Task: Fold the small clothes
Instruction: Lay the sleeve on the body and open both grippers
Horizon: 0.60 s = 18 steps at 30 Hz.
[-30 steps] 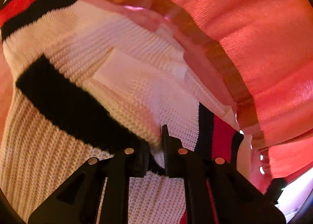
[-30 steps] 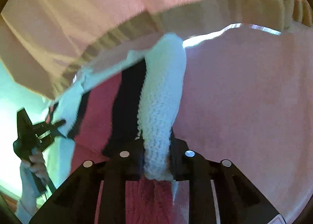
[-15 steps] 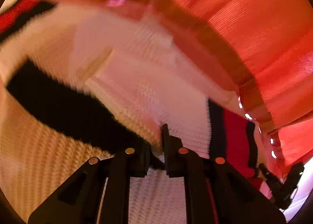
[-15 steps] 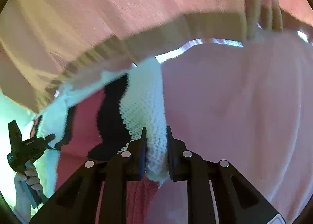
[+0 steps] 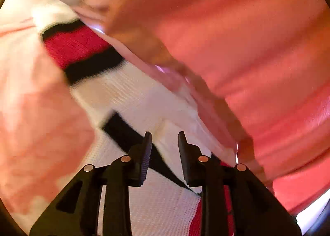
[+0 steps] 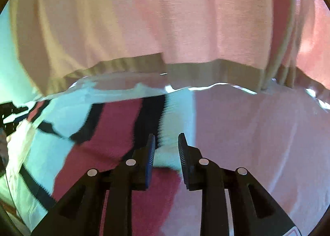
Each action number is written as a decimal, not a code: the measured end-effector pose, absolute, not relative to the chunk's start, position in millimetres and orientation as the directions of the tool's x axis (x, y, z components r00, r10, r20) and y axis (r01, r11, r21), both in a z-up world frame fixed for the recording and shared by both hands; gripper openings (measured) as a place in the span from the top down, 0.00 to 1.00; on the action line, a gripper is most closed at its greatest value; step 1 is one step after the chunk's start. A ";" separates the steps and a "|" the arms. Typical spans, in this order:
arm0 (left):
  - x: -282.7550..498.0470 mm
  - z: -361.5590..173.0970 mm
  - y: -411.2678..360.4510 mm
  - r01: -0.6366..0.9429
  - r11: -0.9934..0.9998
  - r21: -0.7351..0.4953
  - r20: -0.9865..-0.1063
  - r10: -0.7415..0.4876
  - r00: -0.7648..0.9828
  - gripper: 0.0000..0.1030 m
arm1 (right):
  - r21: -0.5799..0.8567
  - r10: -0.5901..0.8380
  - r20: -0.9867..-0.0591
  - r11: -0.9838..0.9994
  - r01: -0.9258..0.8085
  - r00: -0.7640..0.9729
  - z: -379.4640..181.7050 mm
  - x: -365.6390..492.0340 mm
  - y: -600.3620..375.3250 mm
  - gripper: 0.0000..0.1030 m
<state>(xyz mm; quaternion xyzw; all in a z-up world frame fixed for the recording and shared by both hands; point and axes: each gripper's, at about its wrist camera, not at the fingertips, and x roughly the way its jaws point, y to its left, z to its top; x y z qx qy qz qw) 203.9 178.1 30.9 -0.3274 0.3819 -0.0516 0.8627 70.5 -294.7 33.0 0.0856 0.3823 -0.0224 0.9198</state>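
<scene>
Cream knit with red and black stripes, the sweater lies flat on the pink bed cover, just beyond both claws. The left claw and right claw have just been opening, nothing pinched; the right one hangs over the sweater's edge.

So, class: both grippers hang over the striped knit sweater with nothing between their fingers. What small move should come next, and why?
Probably reach for a fresh edge to start another fold. The left gripper and right gripper have just been opening and now stand open, nothing between the fingers, and the sweater lies loose on the pink cloth.
</scene>
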 end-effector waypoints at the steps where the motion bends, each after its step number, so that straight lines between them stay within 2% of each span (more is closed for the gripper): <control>1: 197.6 36.1 188.8 -0.182 0.772 -0.609 -0.623 -0.323 0.712 0.69 | 0.135 0.037 -0.704 0.987 0.083 0.709 29.8 66.8 -284.1 0.77; 2: 192.6 39.9 196.8 -0.185 0.771 -0.610 -0.618 -0.315 0.720 0.66 | 0.129 0.044 -0.702 0.989 0.066 0.711 26.7 65.0 -275.1 0.77; 7: 180.8 46.9 212.3 -0.196 0.844 -0.500 -0.661 -0.225 0.716 0.64 | 0.153 0.073 -0.698 0.987 0.049 0.712 9.5 53.6 -253.4 0.77; 12: 182.1 40.5 214.2 -0.161 0.865 -0.475 -0.685 -0.248 0.685 0.62 | 0.146 0.055 -0.742 0.986 0.081 0.668 -17.3 49.8 -245.9 0.77; 17: 191.8 40.6 226.7 -0.171 0.872 -0.459 -0.694 -0.232 0.682 0.46 | 0.115 0.062 -0.762 0.993 0.041 0.644 -23.0 49.5 -232.7 0.76; 18: 195.1 40.2 236.6 -0.181 0.861 -0.475 -0.687 -0.234 0.687 0.43 | 0.102 0.060 -0.759 0.994 0.028 0.649 -21.1 48.8 -230.2 0.73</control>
